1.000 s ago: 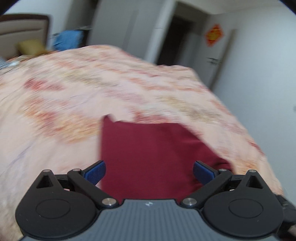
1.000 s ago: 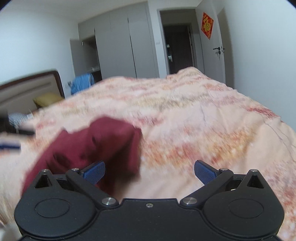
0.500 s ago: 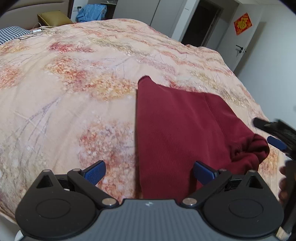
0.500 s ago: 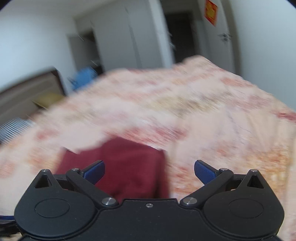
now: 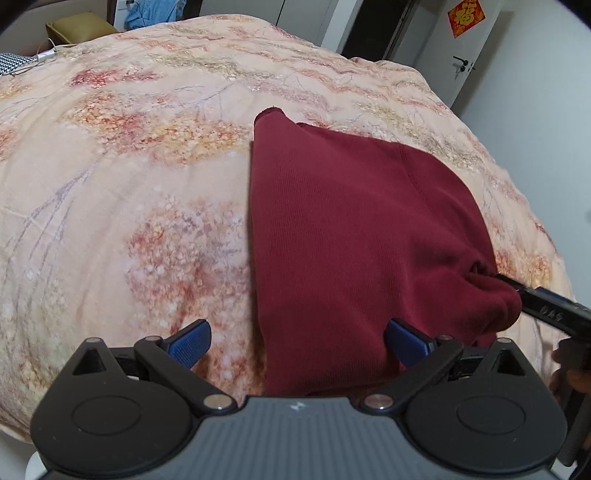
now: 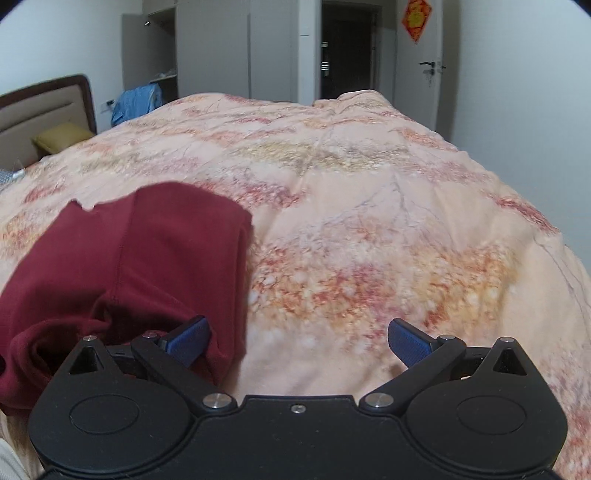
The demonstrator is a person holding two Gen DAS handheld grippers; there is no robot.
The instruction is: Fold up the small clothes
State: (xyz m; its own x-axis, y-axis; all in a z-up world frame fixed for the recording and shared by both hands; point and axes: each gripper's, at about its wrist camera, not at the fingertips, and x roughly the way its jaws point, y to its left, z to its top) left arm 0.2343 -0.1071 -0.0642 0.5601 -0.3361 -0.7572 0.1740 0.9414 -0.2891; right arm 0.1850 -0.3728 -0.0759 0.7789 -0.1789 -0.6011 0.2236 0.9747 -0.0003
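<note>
A door (image 5: pixel 466 55) bears a red square (image 5: pixel 465 17) reading "福".

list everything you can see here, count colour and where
garment: 1, dark red, partly folded on the quilt, near edge
quilt: 1, peach floral, covers the bed
pillow: 1, olive yellow, by the headboard
headboard: 1, brown and beige, far left
blue cloth: 1, beside the wardrobe
wardrobe: 1, grey, back wall
red paper decoration: 1, on the white door
left claw: 1, black, blue pads, open over the garment
right claw: 1, same, open at the garment's bunched corner
</note>
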